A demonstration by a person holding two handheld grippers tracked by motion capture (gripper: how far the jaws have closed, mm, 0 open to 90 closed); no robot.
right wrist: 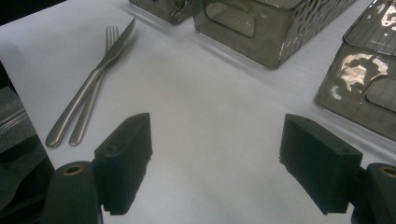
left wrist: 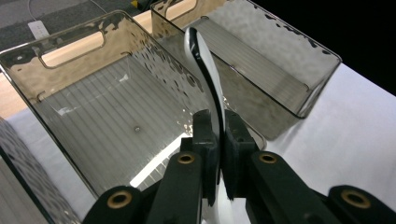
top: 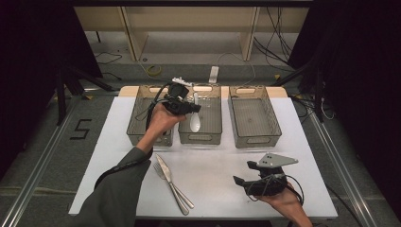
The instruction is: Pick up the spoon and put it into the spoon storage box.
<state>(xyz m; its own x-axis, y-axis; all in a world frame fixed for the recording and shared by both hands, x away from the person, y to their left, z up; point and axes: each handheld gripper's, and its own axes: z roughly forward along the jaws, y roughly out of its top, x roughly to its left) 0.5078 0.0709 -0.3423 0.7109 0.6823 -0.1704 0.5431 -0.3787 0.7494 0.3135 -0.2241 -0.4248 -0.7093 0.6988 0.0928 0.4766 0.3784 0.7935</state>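
The left gripper (left wrist: 219,140) clamps a white spoon (left wrist: 205,70) by its handle, the spoon's length running straight ahead of the jaws, directly above the middle smoked-plastic bin (left wrist: 70,51). The right gripper (right wrist: 215,163) rests wide open.

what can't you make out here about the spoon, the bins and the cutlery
- White spoon: in the left gripper view its lower end is hidden by the left gripper shut on it.
- Left bin: in the high view the hand and arm cover much of its inside, so any contents cannot be told.
- Fork and knife: in the right gripper view they overlap; whether they touch is unclear.
- Right gripper: open over bare table.
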